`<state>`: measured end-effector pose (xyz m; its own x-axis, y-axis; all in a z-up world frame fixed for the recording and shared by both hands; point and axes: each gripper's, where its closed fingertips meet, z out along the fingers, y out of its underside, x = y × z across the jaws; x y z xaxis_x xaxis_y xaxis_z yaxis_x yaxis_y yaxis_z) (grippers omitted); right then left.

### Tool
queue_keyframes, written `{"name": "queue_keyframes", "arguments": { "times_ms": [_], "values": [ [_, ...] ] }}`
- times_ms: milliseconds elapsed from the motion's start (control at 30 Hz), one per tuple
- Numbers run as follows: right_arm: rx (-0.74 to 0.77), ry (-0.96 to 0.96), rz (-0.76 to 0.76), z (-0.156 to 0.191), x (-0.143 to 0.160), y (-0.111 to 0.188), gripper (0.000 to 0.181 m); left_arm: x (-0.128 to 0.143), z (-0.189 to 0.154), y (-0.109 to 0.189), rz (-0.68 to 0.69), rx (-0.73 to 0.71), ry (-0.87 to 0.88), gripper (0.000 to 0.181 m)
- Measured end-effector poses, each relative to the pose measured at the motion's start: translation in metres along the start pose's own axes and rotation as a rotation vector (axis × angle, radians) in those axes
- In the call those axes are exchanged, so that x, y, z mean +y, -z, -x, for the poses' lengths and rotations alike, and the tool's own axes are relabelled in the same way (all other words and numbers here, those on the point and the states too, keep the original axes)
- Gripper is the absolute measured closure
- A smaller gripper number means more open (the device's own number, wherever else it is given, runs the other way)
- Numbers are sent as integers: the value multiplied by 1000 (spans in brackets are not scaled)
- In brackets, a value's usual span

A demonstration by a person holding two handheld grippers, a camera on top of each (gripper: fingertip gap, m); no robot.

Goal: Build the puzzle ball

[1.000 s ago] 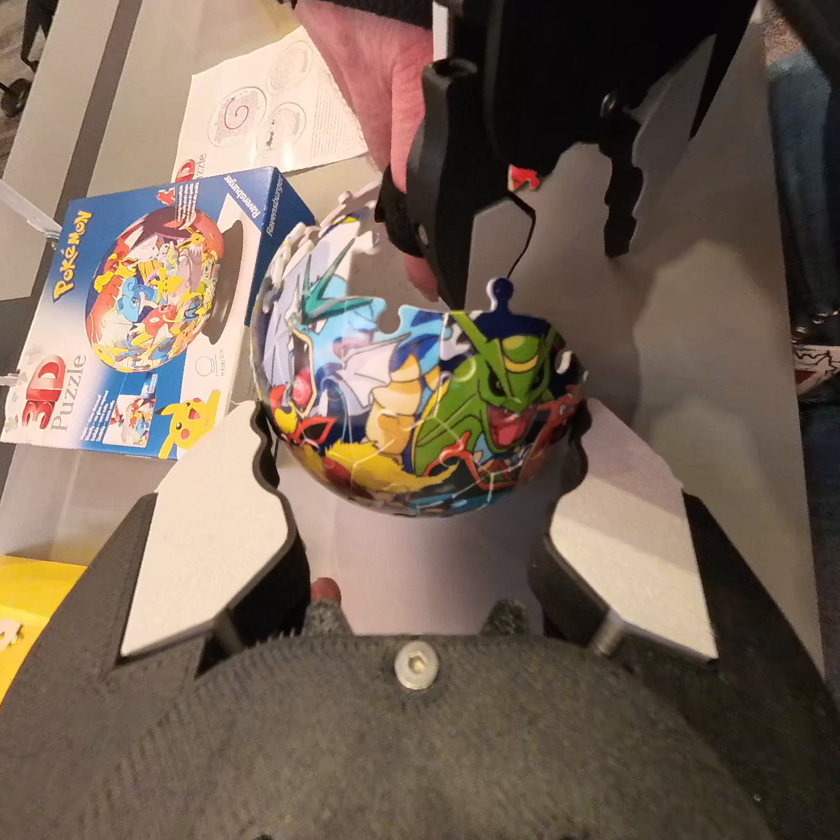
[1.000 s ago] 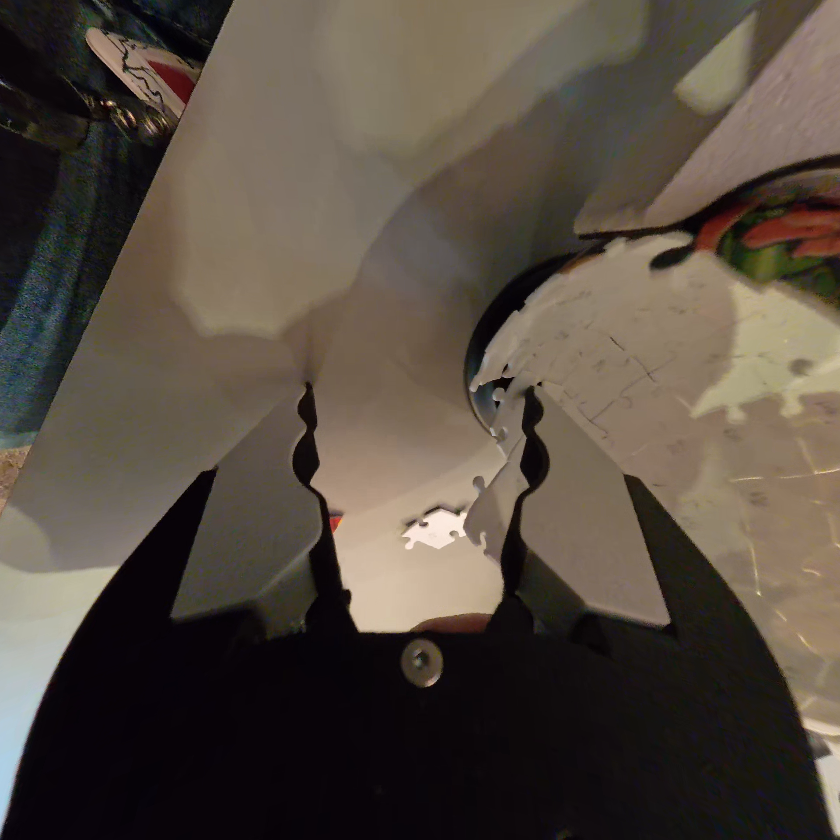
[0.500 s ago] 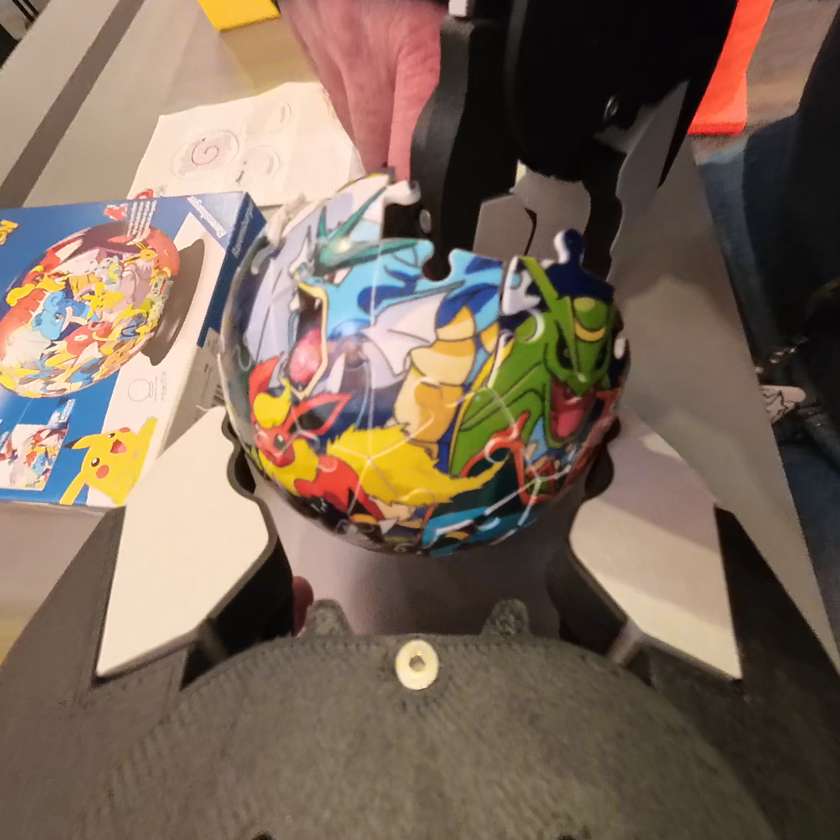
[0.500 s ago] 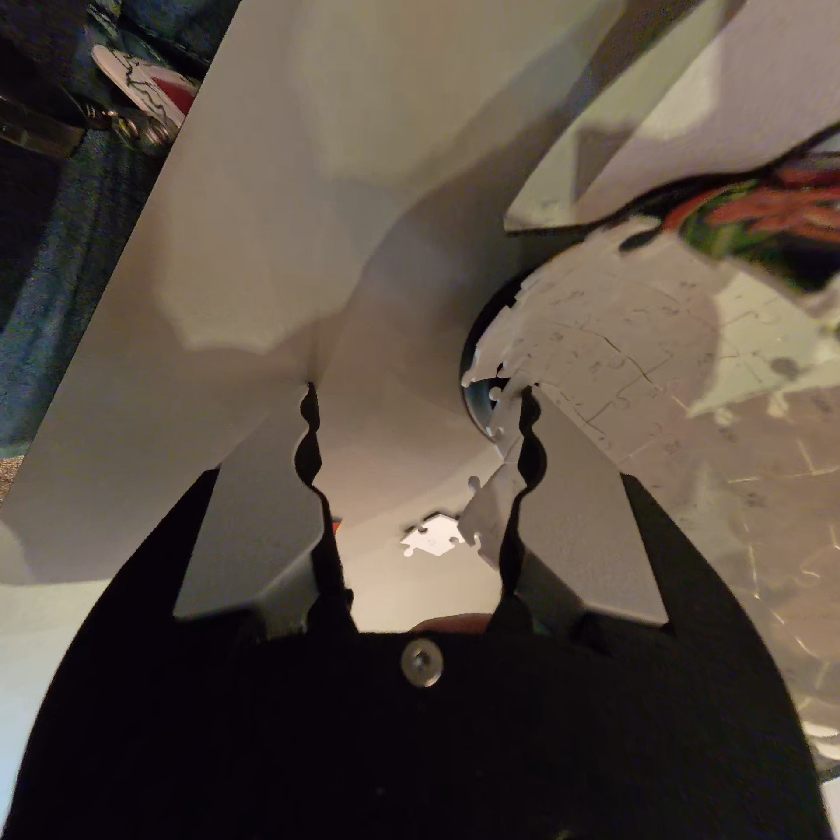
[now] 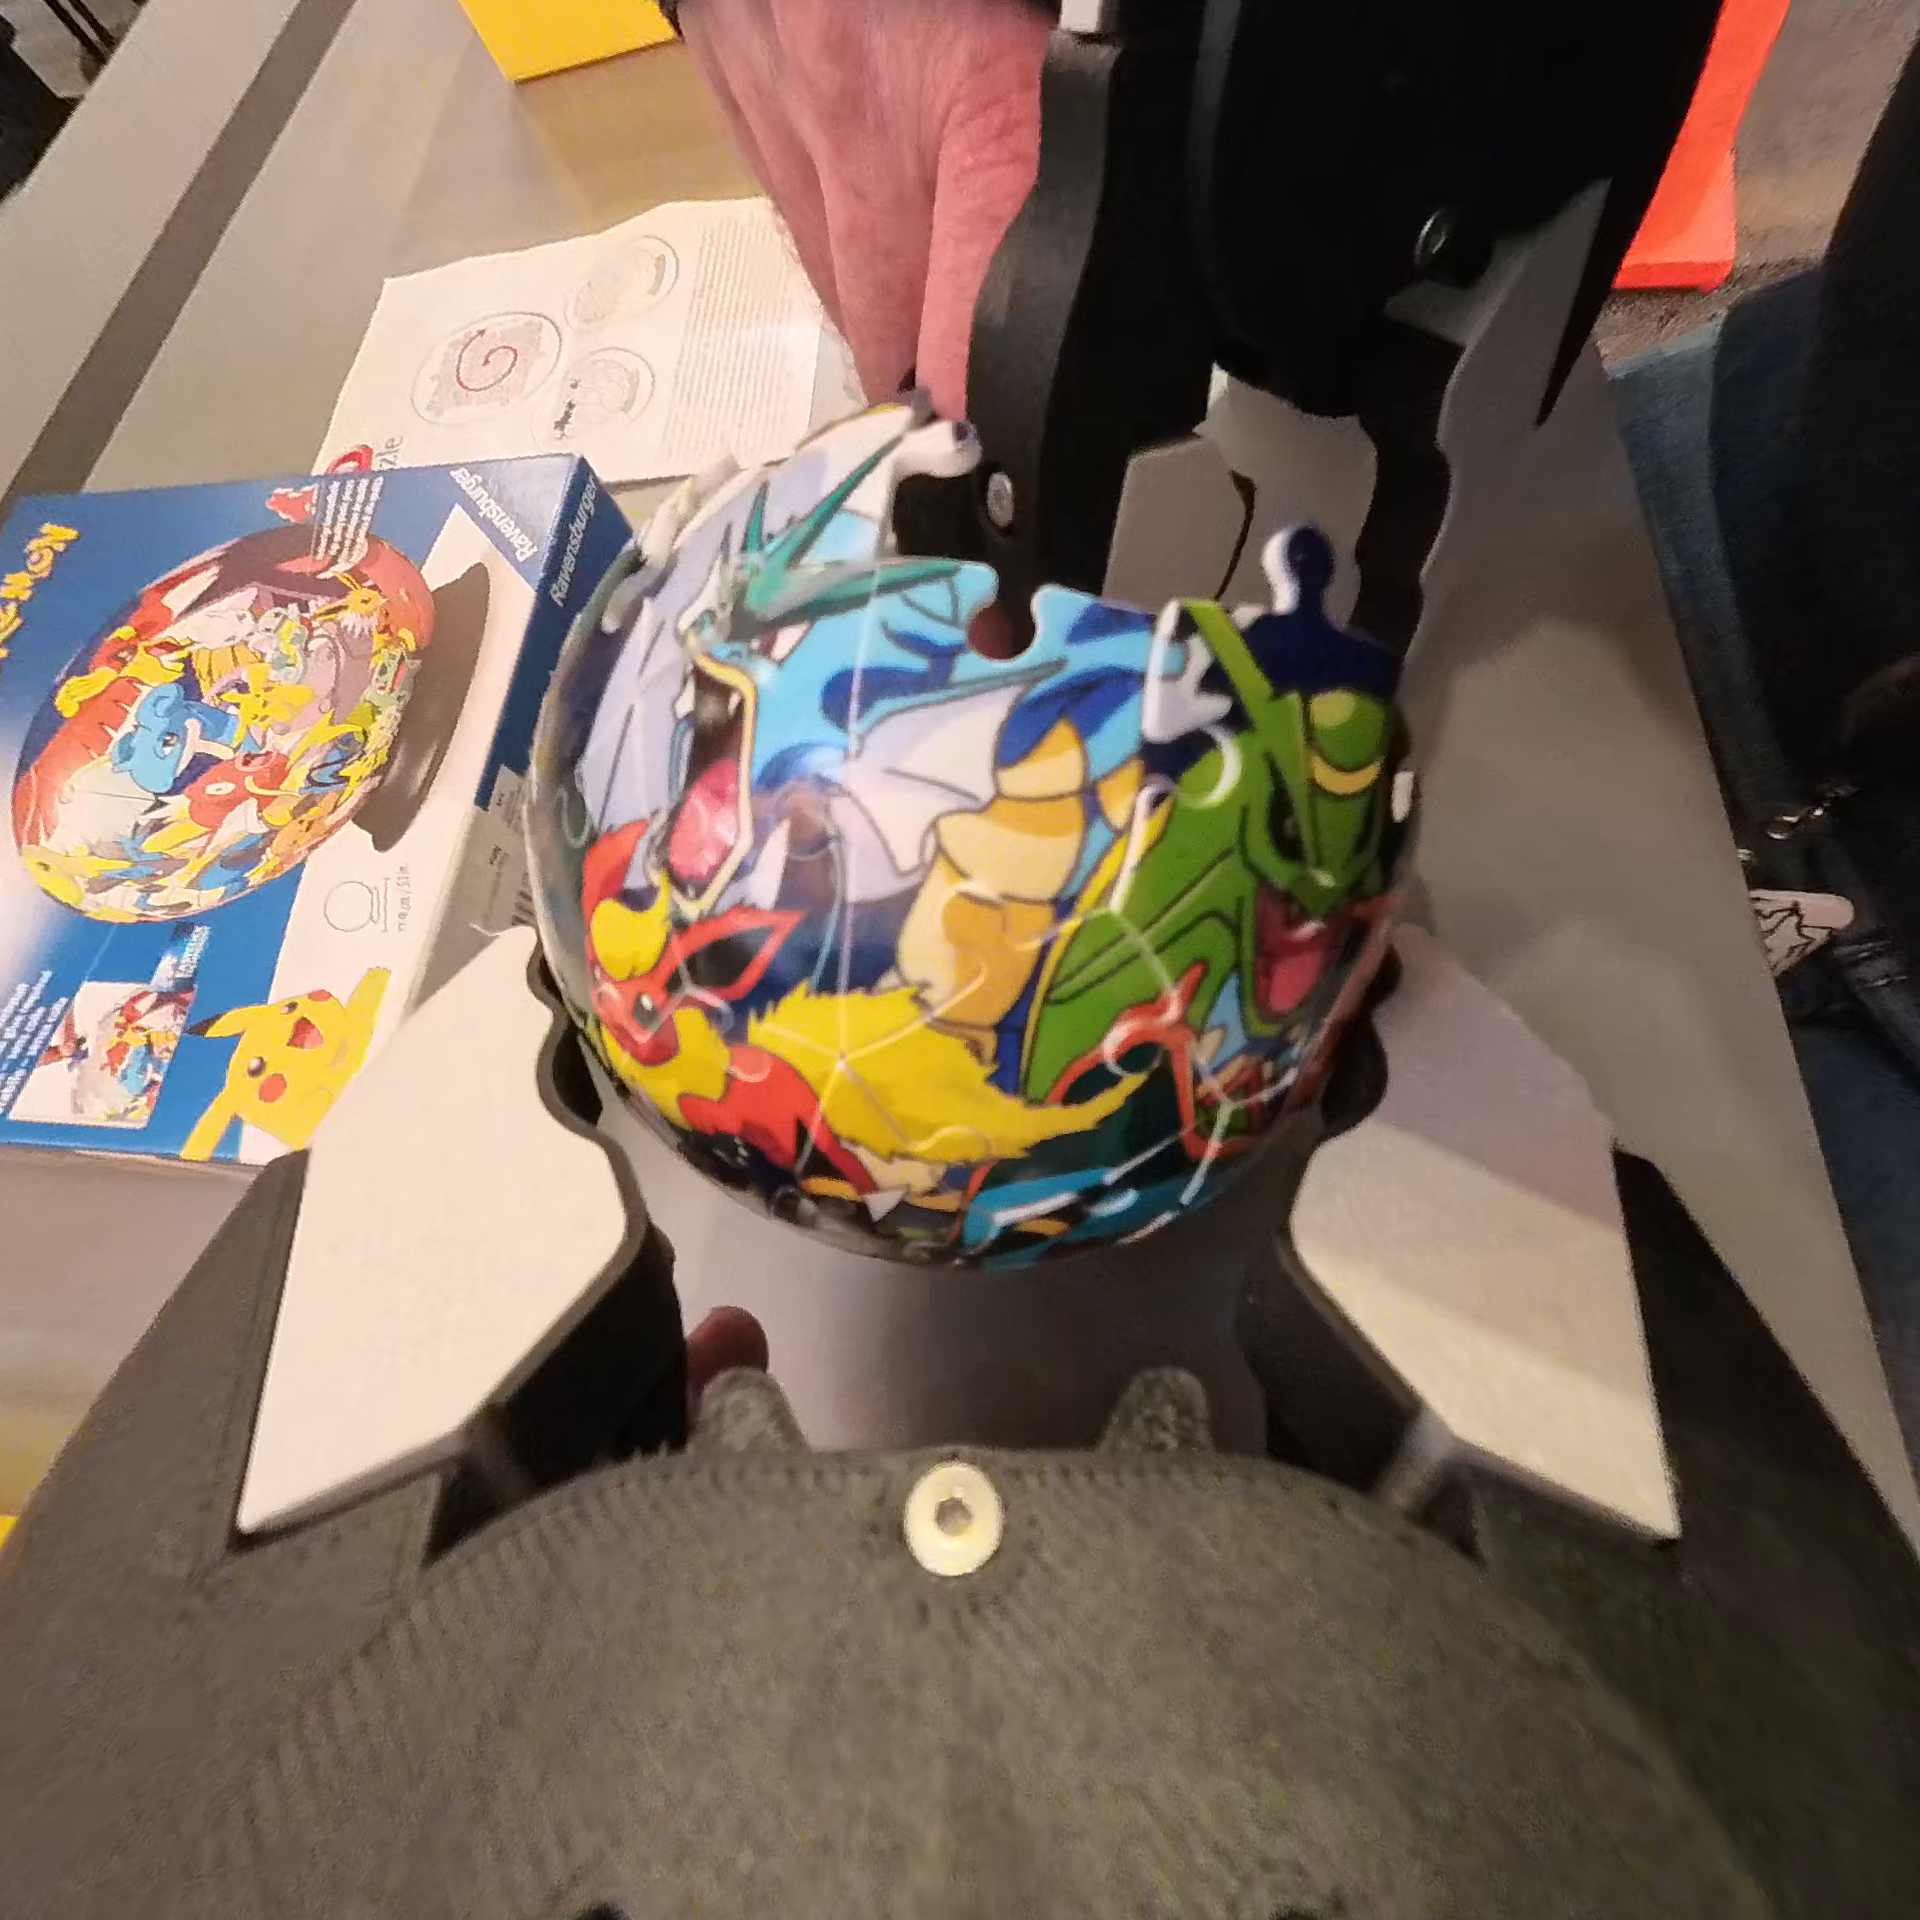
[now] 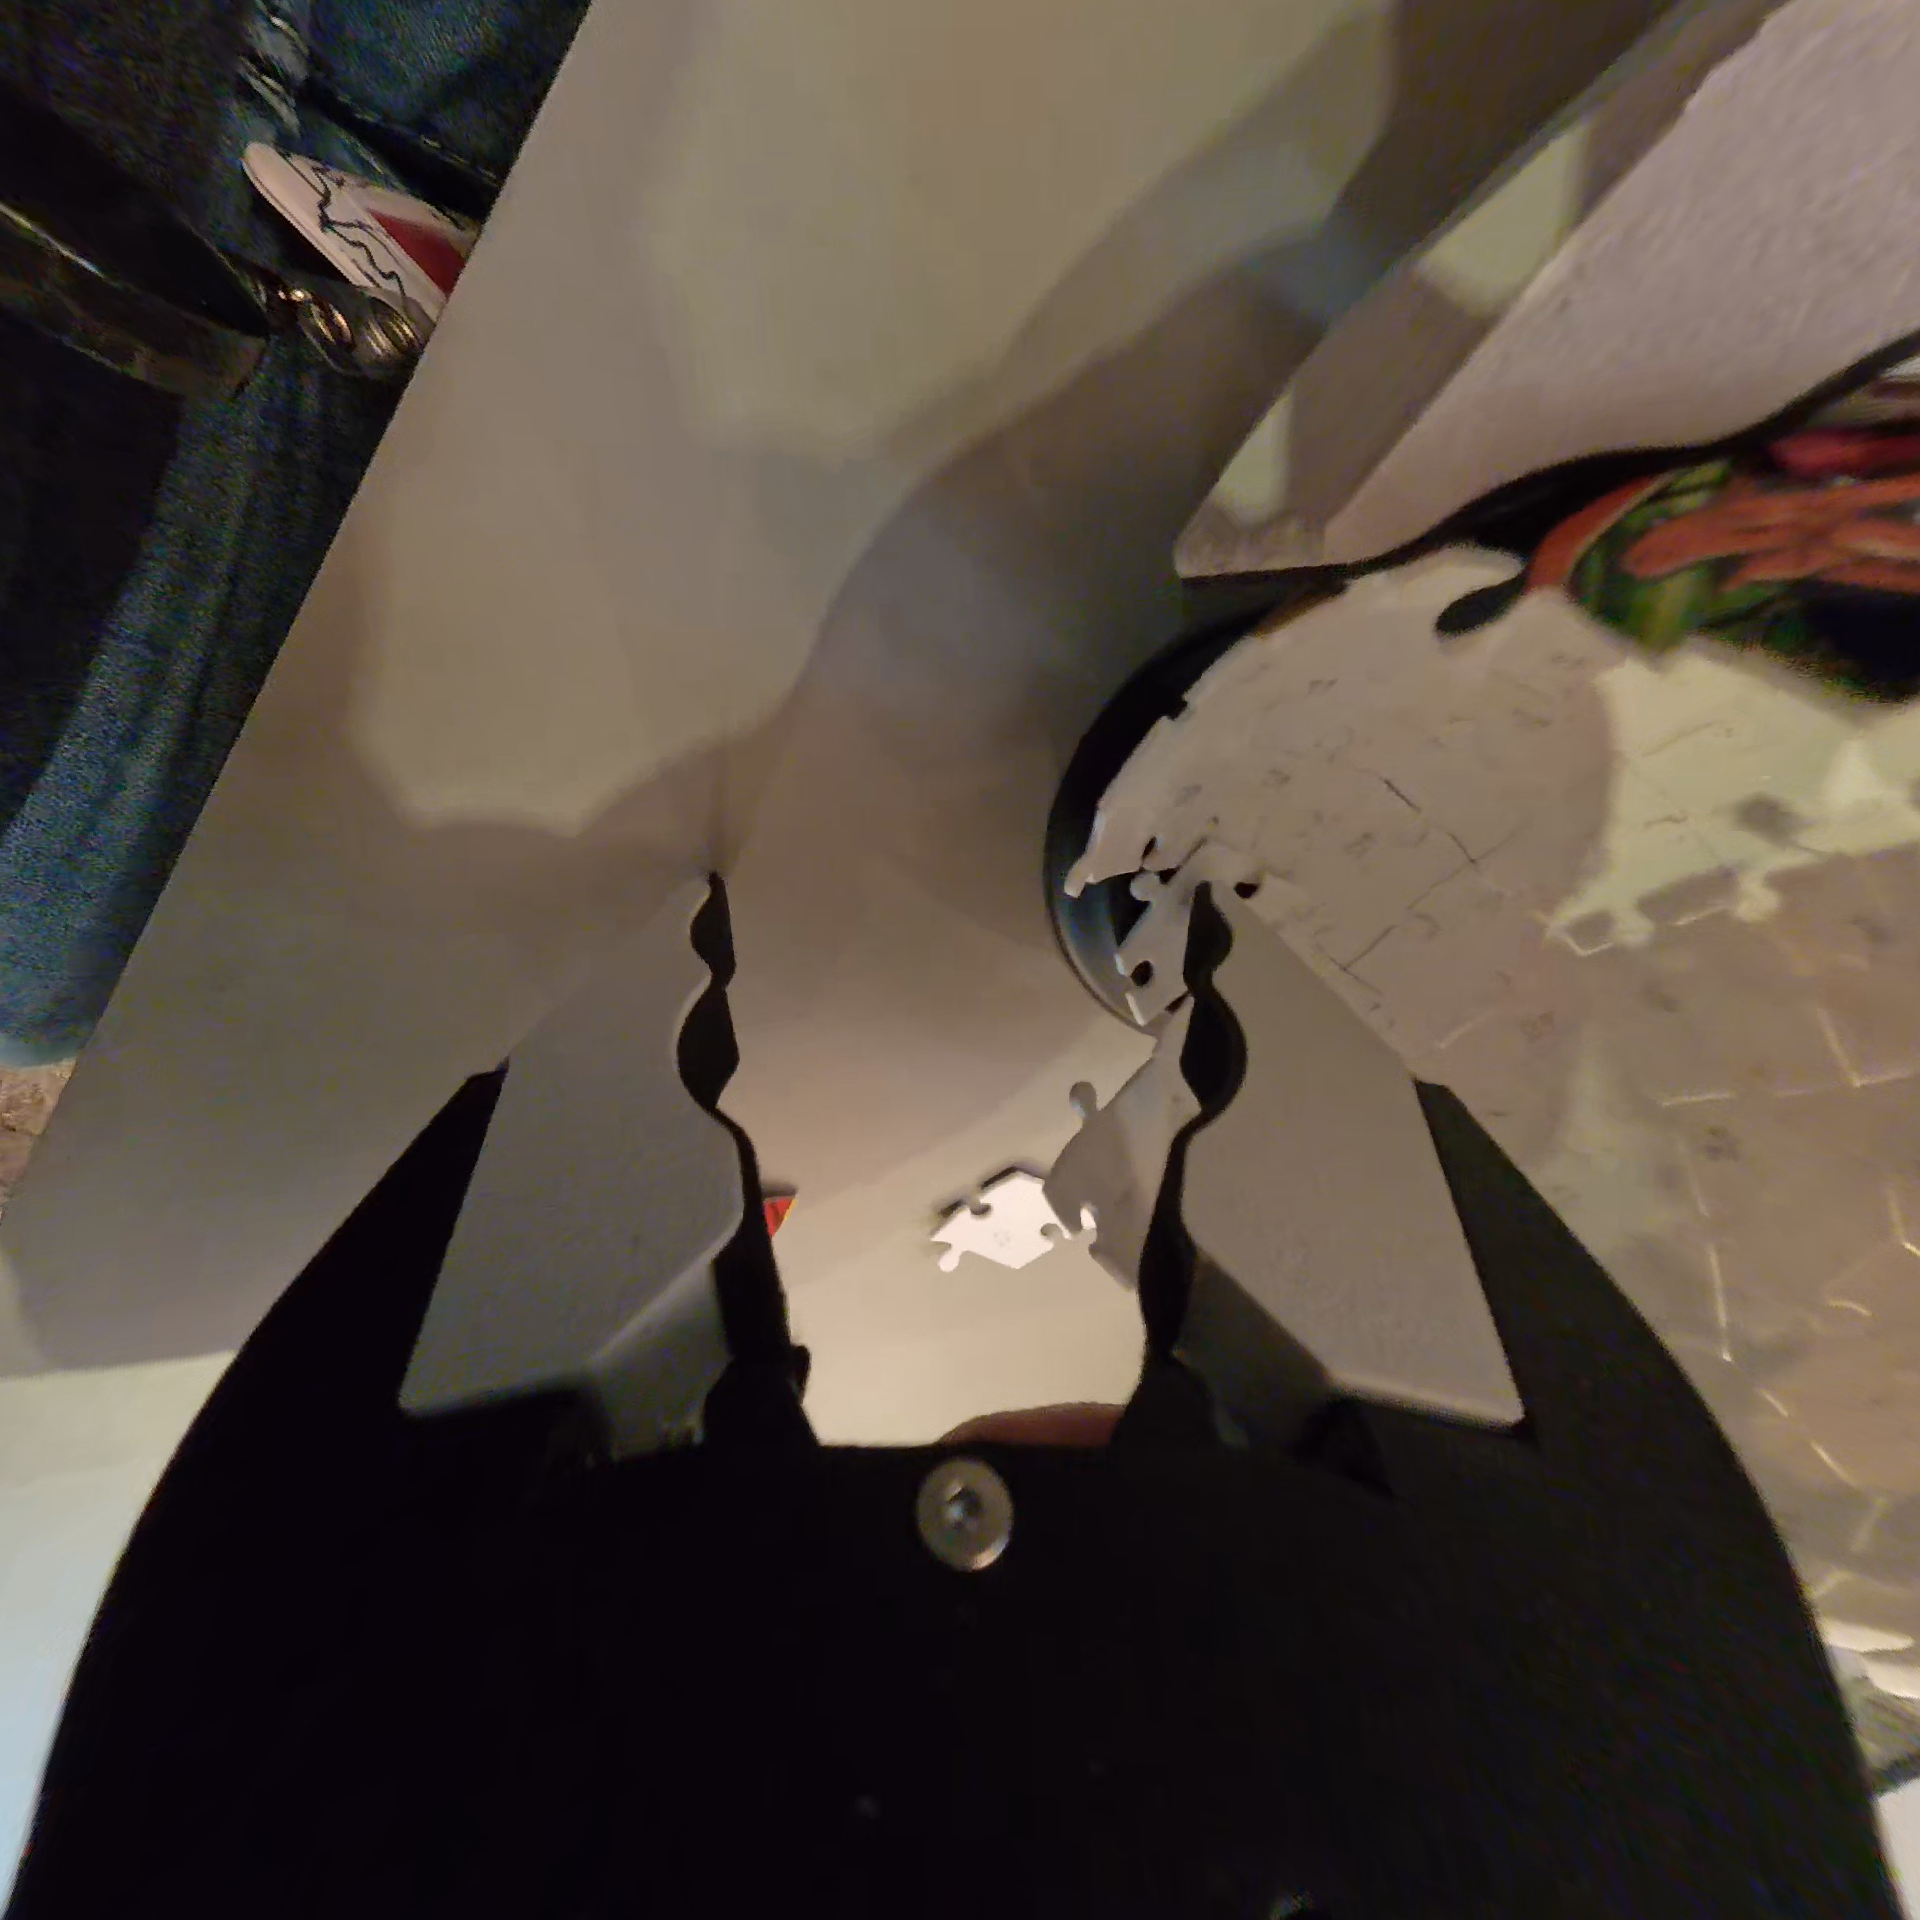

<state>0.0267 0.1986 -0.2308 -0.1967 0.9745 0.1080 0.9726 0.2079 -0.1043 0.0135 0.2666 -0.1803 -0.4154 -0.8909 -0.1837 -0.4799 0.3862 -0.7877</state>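
The partly built puzzle ball [image 5: 966, 883], bright with cartoon creatures, sits between the two fingers of my left gripper [image 5: 961, 1018], which is shut on its sides. The ball's top is open with a jagged rim. My right gripper [image 5: 1288, 488] hangs over that rim from above. In the right wrist view the right gripper [image 6: 956, 987] is open. A white-backed puzzle piece [image 6: 1122, 1174] leans against the inner side of its right finger, beside the rim of the ball's pale inside [image 6: 1455, 831]. Its dark blue tab [image 5: 1299, 582] shows between the right fingers.
The blue puzzle box [image 5: 260, 810] lies to the left on the grey table [image 5: 208, 260], with an instruction sheet [image 5: 623, 332] behind it. A loose white piece [image 6: 1003, 1231] lies on the table. A hand [image 5: 883, 156] holds the right gripper. A person's jeans [image 6: 125, 727] are past the table edge. The right tips stand about 9 cm off the loose white piece [image 6: 1003, 1231].
The ball now fills more of the left wrist view and sits deeper between the left fingers; the box has slid left in view. The right gripper stays open at the rim.
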Motion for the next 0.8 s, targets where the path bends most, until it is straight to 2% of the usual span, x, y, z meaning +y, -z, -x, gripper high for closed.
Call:
{"name": "queue_keyframes", "arguments": {
  "times_ms": [200,367,633,800],
  "values": [
    [39,-19,-34,-8,-5,9,91,1,5,8,56,-17,-23,46],
    [69,-42,-61,-12,-11,7,72,8,8,16,126,-31,-47,46],
    [84,-145,-143,-8,-9,19,78,15,9,16,143,-24,-35,65],
    [98,-189,-198,4,-9,21,80,23,5,13,161,-7,2,59]
  ]
}}
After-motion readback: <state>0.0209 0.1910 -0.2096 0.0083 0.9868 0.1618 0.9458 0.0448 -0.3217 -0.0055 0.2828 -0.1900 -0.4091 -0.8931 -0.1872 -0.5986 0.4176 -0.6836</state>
